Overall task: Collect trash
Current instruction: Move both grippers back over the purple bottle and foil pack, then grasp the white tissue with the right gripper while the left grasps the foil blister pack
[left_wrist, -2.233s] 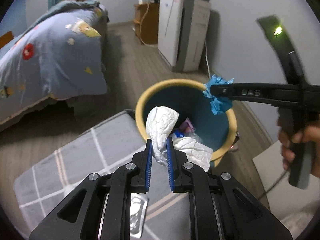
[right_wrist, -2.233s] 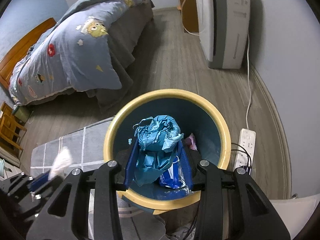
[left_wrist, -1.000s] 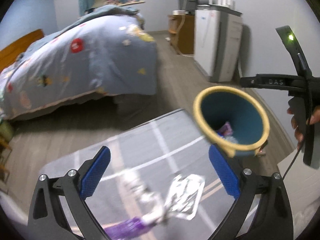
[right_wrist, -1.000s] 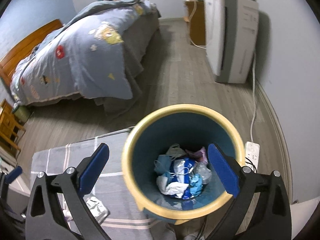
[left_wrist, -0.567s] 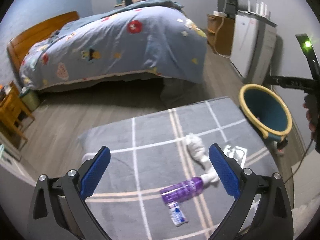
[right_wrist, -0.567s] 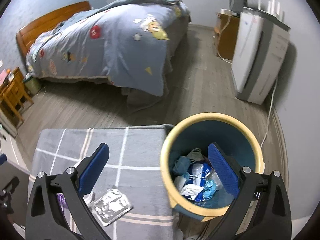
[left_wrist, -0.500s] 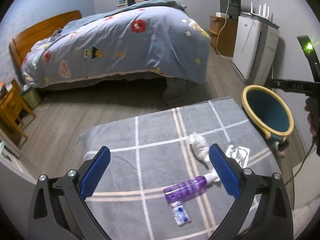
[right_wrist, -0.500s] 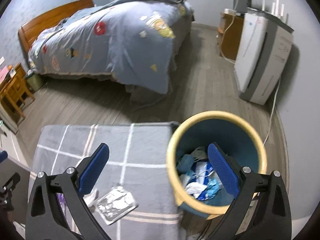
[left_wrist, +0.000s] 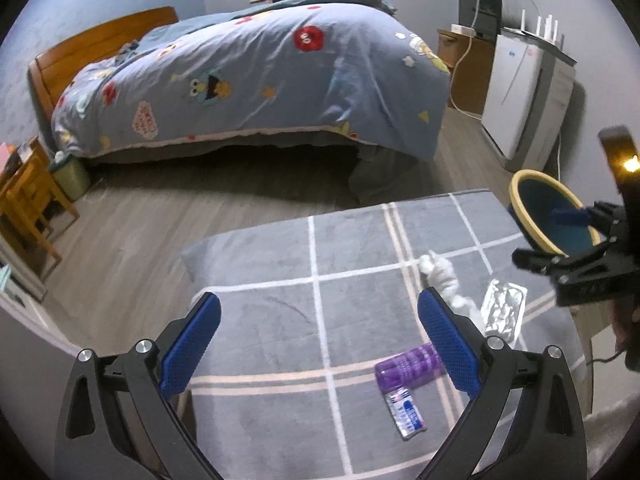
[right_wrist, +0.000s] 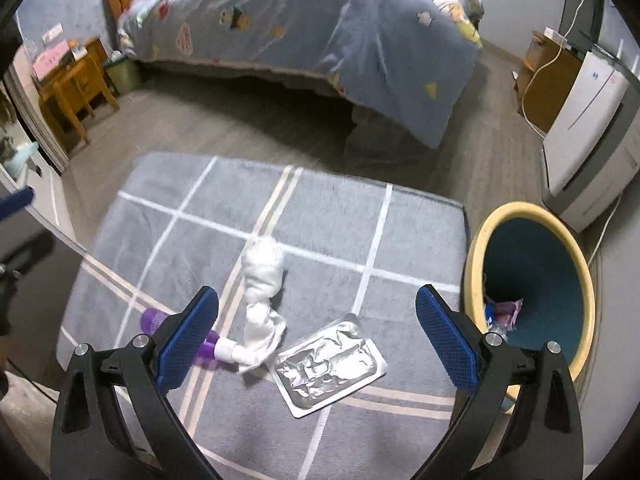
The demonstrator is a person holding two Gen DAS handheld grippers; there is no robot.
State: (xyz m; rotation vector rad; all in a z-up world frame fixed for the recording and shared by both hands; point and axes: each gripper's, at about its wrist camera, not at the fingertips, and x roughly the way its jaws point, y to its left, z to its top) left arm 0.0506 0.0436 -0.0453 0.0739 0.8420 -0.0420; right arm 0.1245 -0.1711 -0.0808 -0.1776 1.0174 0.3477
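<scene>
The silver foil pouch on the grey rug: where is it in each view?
Left wrist: the silver foil pouch lies at right of centre, beyond the right blue pad.
Right wrist: the pouch lies low in the centre.
Shared landmark: the crumpled white tissue beside it.

On the grey checked cloth-covered worktop (right_wrist: 400, 232) a twisted white tissue (right_wrist: 262, 280) lies left of a crumpled silver foil packet (right_wrist: 330, 364), its lower end touching a purple plastic bottle (left_wrist: 408, 366); a small clear sachet (left_wrist: 404, 410) lies just before the bottle. The yellow-rimmed blue bin (right_wrist: 532, 288) stands right of the worktop, the quilted bed (right_wrist: 320, 20) behind.
</scene>
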